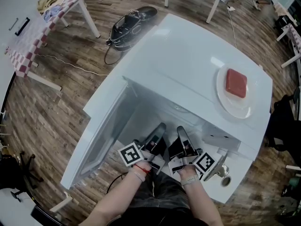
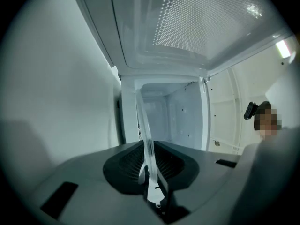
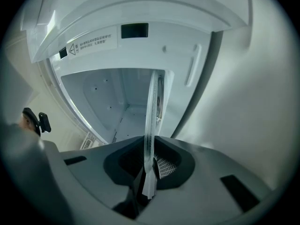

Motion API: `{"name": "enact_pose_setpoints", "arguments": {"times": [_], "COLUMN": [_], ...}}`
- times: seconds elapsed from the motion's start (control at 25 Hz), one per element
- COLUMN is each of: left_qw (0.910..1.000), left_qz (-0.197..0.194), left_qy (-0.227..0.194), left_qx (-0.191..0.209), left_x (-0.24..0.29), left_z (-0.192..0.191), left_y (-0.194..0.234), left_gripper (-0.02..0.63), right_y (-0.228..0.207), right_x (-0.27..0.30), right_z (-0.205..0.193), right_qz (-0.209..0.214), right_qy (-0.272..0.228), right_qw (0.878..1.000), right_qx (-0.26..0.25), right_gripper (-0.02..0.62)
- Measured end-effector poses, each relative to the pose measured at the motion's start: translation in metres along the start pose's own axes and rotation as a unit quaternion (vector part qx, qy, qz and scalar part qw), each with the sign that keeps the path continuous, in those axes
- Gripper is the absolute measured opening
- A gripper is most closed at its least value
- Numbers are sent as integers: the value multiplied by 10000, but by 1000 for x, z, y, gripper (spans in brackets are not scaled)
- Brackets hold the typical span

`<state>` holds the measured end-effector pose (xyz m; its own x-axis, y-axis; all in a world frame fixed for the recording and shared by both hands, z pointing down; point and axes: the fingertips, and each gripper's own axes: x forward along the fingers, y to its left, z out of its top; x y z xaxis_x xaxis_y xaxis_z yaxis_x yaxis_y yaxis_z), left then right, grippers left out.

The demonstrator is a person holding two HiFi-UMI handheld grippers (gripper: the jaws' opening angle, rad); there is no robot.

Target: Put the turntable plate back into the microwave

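We pinch the turntable plate point(image 2: 144, 125) by its rim
Left gripper point(image 2: 151, 182), right gripper point(image 3: 149, 177) closed on it; overhead, at 6 o'clock, its glass barely shows

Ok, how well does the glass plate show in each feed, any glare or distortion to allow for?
Left gripper view: the turntable plate shows edge-on as a pale streak, fairly sharp; dark vignette at the corners. Right gripper view: the same edge-on streak, evenly lit, no strong glare. Head view: fisheye bows the microwave edges, and the clear plate hardly shows against the white interior.
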<state>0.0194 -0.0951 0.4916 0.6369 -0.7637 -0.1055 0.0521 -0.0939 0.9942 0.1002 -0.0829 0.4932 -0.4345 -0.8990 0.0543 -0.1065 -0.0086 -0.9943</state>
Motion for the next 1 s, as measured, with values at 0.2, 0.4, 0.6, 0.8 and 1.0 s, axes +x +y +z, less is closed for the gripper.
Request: {"name": "enact_pose_setpoints", "arguments": {"times": [0.2,0.4,0.6,0.8,1.0], "left_qw": [9999,9993,9992,9992,9996], "left_qz": [18,77,145,124,92], "left_qy": [15,-62,-71,-89,23], "left_qx": [-155,-366,-358,-361,-261], "left_x": [3,3,2,3,5], "left_z": [-1,-4,-1,-1,-4], "left_y": [2,4,7,7,7], "left_gripper": [57,55,51,49,51], "right_y": [-1,-3,-3,-5,-7], "right_x": [3,1,-7,-6,-5], "right_z": [3,3,-10,-26,-23], "right_qz": [-48,-170,-209,-240,-263], "right_qy": [21,89,321,528,387], "right_qw": [9999,9996,9993,9982,9985], "right_qx": [-131,-208,-19,127,284], "right_gripper": [52,59,83,83,54]}}
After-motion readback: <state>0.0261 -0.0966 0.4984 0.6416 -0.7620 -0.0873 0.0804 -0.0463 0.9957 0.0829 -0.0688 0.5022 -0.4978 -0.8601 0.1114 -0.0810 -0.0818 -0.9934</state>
